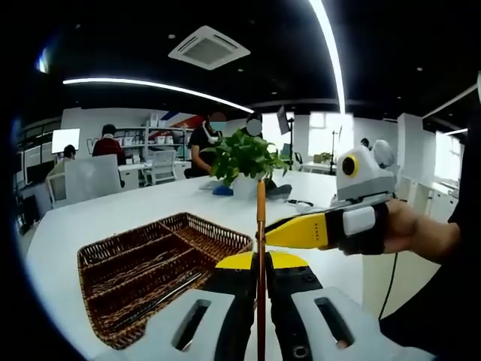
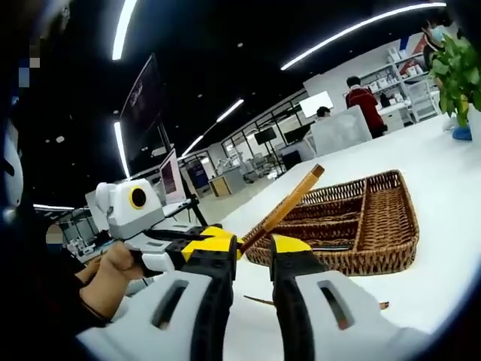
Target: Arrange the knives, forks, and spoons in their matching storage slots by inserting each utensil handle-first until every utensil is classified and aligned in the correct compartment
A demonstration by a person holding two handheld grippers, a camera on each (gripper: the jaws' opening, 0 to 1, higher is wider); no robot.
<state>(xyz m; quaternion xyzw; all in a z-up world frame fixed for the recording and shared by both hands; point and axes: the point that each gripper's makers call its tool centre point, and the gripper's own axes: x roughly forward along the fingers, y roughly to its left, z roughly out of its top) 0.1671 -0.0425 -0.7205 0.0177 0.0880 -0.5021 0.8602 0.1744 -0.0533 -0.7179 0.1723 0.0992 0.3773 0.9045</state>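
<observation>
In the left gripper view the left claw (image 1: 261, 280) rises from 6 o'clock, its jaws pressed together on a thin wooden handle (image 1: 261, 226) that stands straight up between them toward 12. The handle's top end sits in front of a potted plant (image 1: 242, 159) at the far side of the white counter (image 1: 113, 210). Which kind of utensil the handle belongs to cannot be told, since its working end is hidden. From 3 o'clock the right claw (image 1: 264, 235) reaches in, held by a hand (image 1: 409, 229); its yellow tip touches the handle partway up, but whether its jaws pinch the handle is not clear here.

At 8 o'clock lies a wicker tray (image 1: 225, 237), split into long compartments. A dark utensil (image 1: 161, 295) lies along one of the nearer compartments.

In the right gripper view the right claw (image 2: 255, 252) comes up from 6 o'clock with a gap between its jaws. The handle (image 2: 289, 204) slants from the gap up toward 1 o'clock, held at its lower end by the left claw (image 2: 225, 244), which enters from 9 o'clock in a hand (image 2: 113, 278). The tray (image 2: 376, 226) sits just behind, at 3 o'clock, on the counter (image 2: 443, 180). Whether the right jaws touch the handle in this view cannot be told.

People sit at desks in the background.
</observation>
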